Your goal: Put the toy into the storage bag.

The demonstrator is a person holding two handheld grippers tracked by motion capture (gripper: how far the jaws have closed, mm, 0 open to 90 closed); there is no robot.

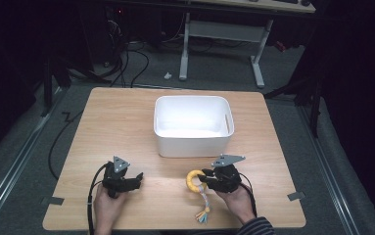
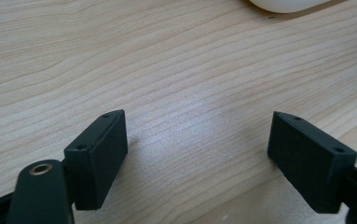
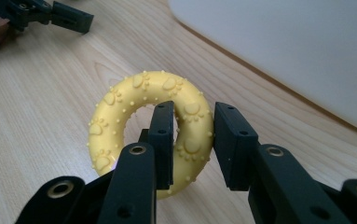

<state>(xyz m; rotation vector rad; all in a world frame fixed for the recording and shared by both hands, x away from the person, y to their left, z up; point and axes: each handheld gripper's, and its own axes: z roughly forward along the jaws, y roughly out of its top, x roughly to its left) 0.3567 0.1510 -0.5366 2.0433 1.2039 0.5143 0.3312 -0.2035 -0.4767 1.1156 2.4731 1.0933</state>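
Note:
A yellow rubber ring toy [image 3: 120, 121] with paw-print bumps is pinched by its right side between the jaws of my right gripper [image 3: 192, 140], which is shut on it. In the high view the ring [image 1: 193, 180] sits just left of the right gripper [image 1: 205, 180], and a rope tail with coloured tassels [image 1: 204, 208] trails from it toward the table's front edge. My left gripper [image 2: 197, 140] stands open over bare wood, nothing between its jaws. It appears at the front left of the table [image 1: 135, 180].
A white plastic bin [image 1: 193, 125] stands in the middle of the wooden table [image 1: 116, 117], just beyond both grippers; its wall [image 3: 306, 51] is close behind the ring. A desk frame and cables lie on the floor past the table.

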